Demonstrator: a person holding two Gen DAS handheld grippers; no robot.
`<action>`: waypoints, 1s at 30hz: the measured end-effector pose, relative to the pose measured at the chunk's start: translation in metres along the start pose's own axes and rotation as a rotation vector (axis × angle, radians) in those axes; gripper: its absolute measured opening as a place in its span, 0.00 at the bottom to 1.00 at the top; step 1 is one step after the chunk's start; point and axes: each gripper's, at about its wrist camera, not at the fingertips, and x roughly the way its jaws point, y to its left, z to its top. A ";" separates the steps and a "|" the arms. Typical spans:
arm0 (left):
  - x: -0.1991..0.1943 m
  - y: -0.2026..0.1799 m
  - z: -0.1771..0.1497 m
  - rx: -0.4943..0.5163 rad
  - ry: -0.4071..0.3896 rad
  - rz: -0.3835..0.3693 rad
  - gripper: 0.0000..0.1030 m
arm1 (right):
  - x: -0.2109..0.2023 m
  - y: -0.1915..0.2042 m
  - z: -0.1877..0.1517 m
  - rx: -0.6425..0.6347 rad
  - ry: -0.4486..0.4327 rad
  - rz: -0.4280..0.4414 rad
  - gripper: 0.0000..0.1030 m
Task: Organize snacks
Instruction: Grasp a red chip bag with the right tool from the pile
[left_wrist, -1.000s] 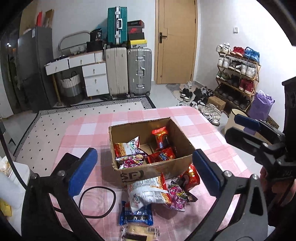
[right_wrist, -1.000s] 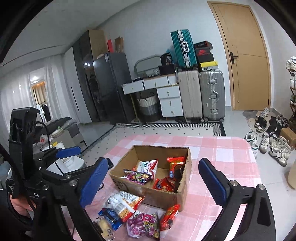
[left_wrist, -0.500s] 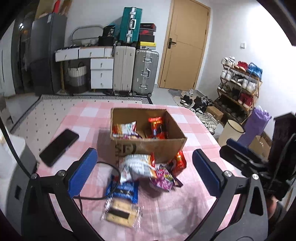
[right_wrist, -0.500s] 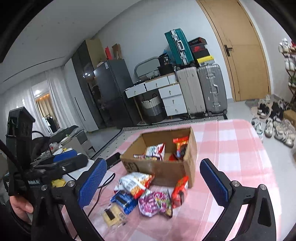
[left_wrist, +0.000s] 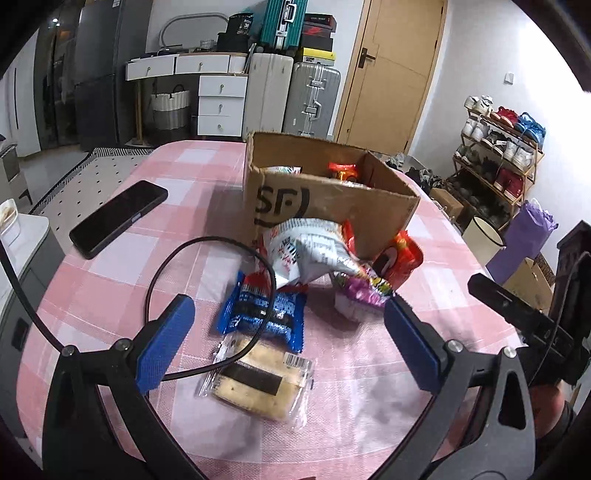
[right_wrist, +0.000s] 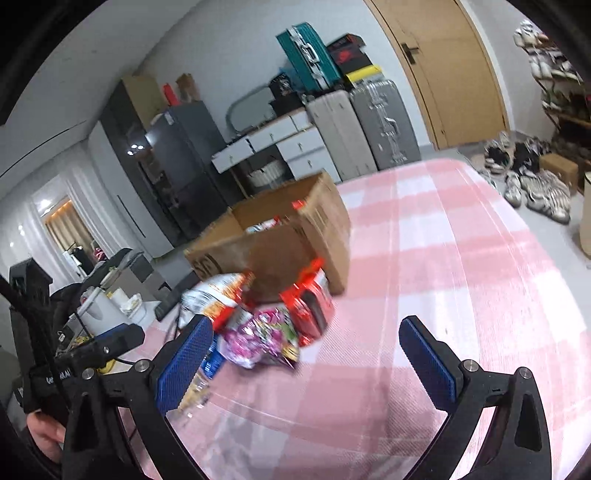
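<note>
An open cardboard box with snack packs inside stands on the pink checked tablecloth. In front of it lie a white chip bag, a blue cookie pack, a clear cracker pack, a purple candy bag and a red pack. My left gripper hangs open low over the blue and cracker packs. My right gripper is open just right of the purple bag, nothing between its fingers.
A black phone lies at the table's left side, and a black cable loops across the blue pack and crackers. Suitcases, drawers and a door stand behind; a shoe rack is at the right.
Both grippers have dropped lower and closer to the loose snacks in front of the box. The right wrist view is blurred by motion. Both stay open.
</note>
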 end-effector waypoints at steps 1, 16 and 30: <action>0.002 0.001 -0.002 0.000 -0.003 0.006 0.99 | 0.003 -0.002 -0.001 0.005 0.008 -0.004 0.99; 0.016 0.012 -0.008 -0.013 -0.004 0.006 0.99 | 0.046 -0.002 0.007 -0.011 0.084 -0.007 0.92; 0.022 0.020 -0.015 -0.043 0.017 -0.010 0.99 | 0.109 0.009 0.030 -0.019 0.189 -0.032 0.66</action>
